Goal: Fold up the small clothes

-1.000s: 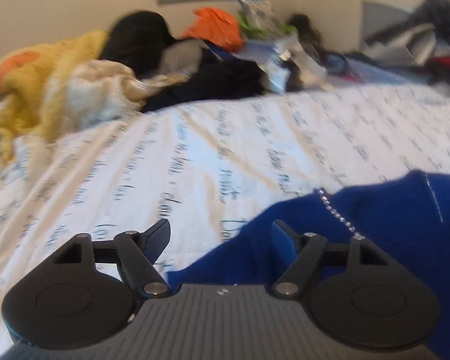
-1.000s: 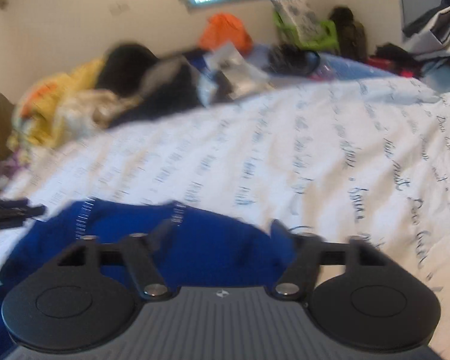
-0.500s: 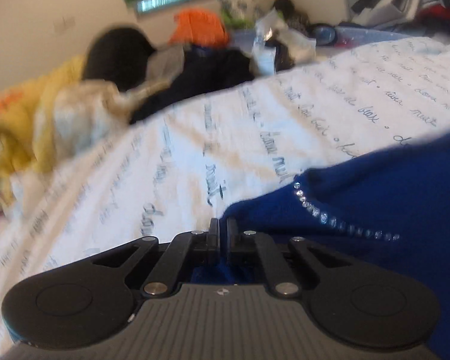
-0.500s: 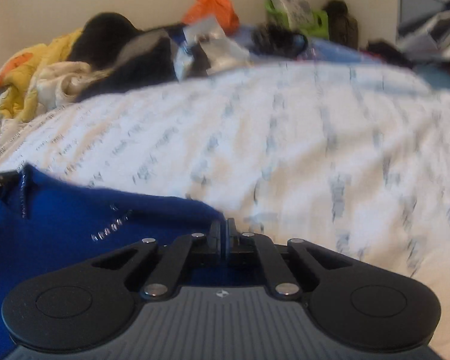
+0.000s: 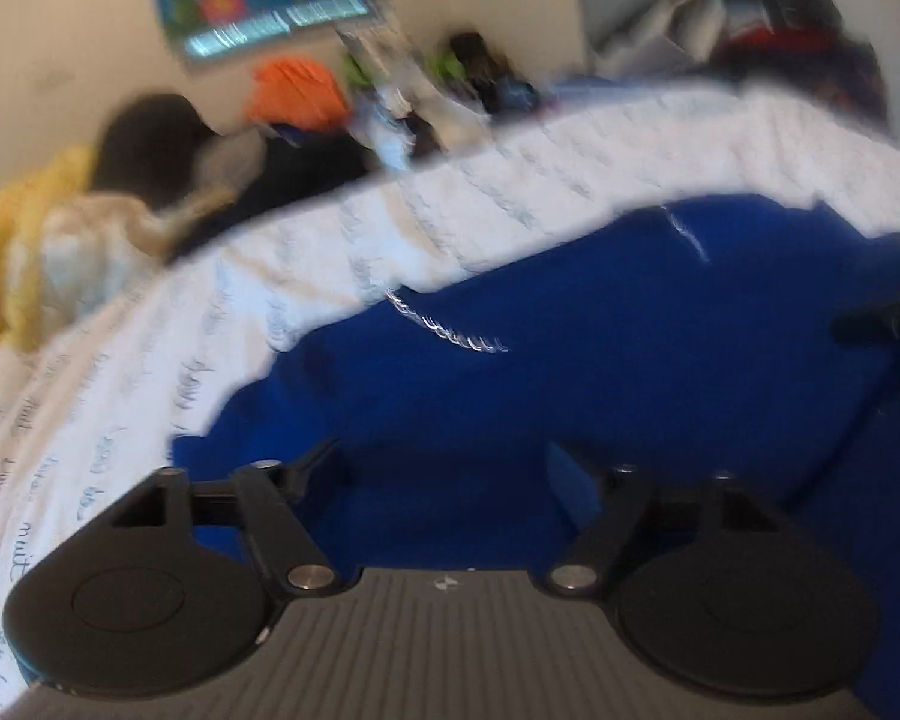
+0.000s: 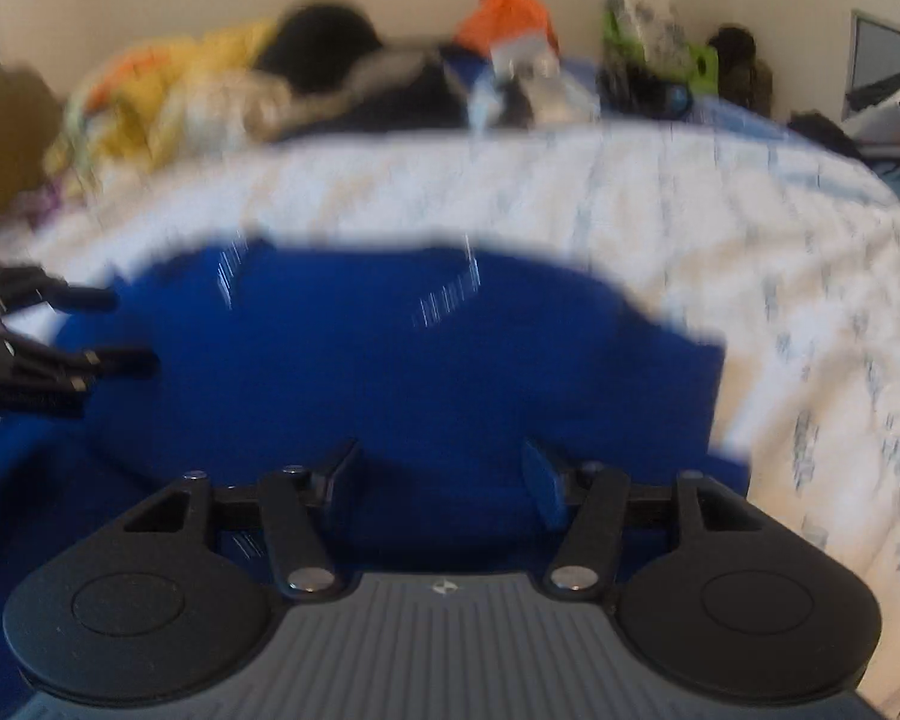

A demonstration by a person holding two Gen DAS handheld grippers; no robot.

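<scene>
A small blue garment (image 5: 570, 360) with lines of silver studs lies on the white printed bed sheet (image 5: 150, 372). It also shows in the right wrist view (image 6: 390, 372). My left gripper (image 5: 444, 468) is open and empty, just above the garment's near left part. My right gripper (image 6: 441, 468) is open and empty over the garment's near right part. The left gripper's fingers (image 6: 90, 354) show at the left edge of the right wrist view, and the right gripper's fingers (image 5: 870, 324) at the right edge of the left wrist view. Both views are blurred.
A heap of clothes (image 5: 150, 180) in yellow, black, orange and cream lies along the far side of the bed by the wall. It also shows in the right wrist view (image 6: 306, 84). More clutter (image 5: 780, 42) is piled at the far right.
Both grippers were shut on the blue garment's near edge half a second ago and are now open. The garment has let go and lies with more of it spread ahead of both grippers.
</scene>
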